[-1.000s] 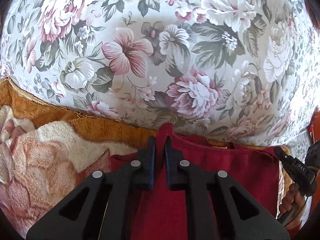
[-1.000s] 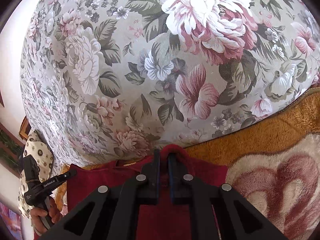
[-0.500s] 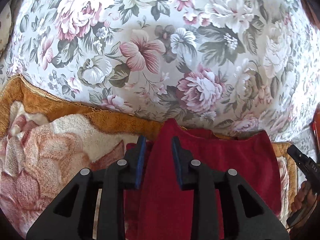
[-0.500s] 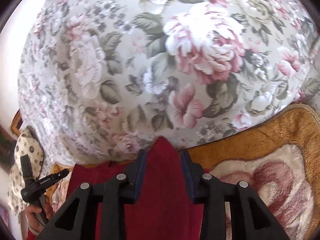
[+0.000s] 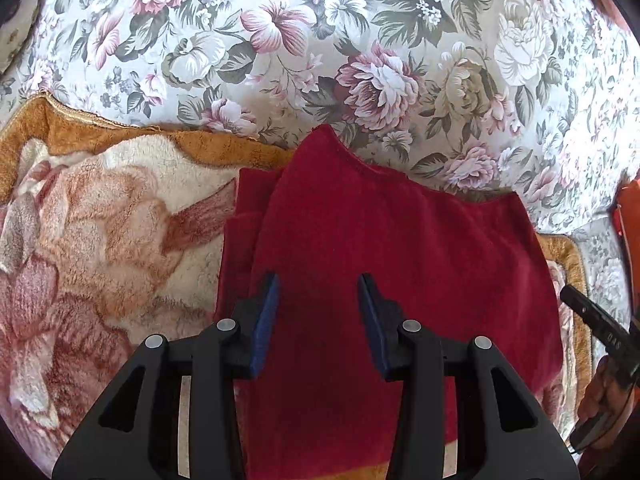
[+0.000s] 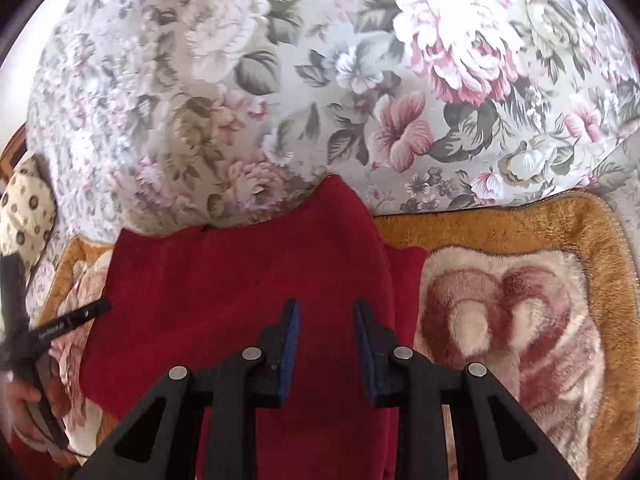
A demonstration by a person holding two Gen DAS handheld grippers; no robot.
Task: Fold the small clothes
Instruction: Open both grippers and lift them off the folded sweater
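A dark red garment (image 5: 400, 240) lies folded on a plush blanket, its far edge rising to a peak at each corner. My left gripper (image 5: 318, 280) hovers over its left part. The jaws are opening, and the blue pads (image 5: 267, 312) stand apart with no cloth pinched between them. In the right wrist view the same red garment (image 6: 240, 280) lies under my right gripper (image 6: 326, 306). Its jaws are closing but still apart, gripping nothing. Each view shows the other gripper at its edge, held by a hand (image 5: 604, 392).
The orange and cream plush blanket (image 5: 100, 220) (image 6: 500, 300) is spread under the garment. A floral sheet (image 5: 360, 40) (image 6: 320, 80) covers the surface beyond it. A spotted cushion (image 6: 24, 208) sits at the far left of the right wrist view.
Both grippers were shut on the red garment's far corners a second ago. They have let go and drawn back toward me, leaving the corners lying peaked on the floral sheet's edge.
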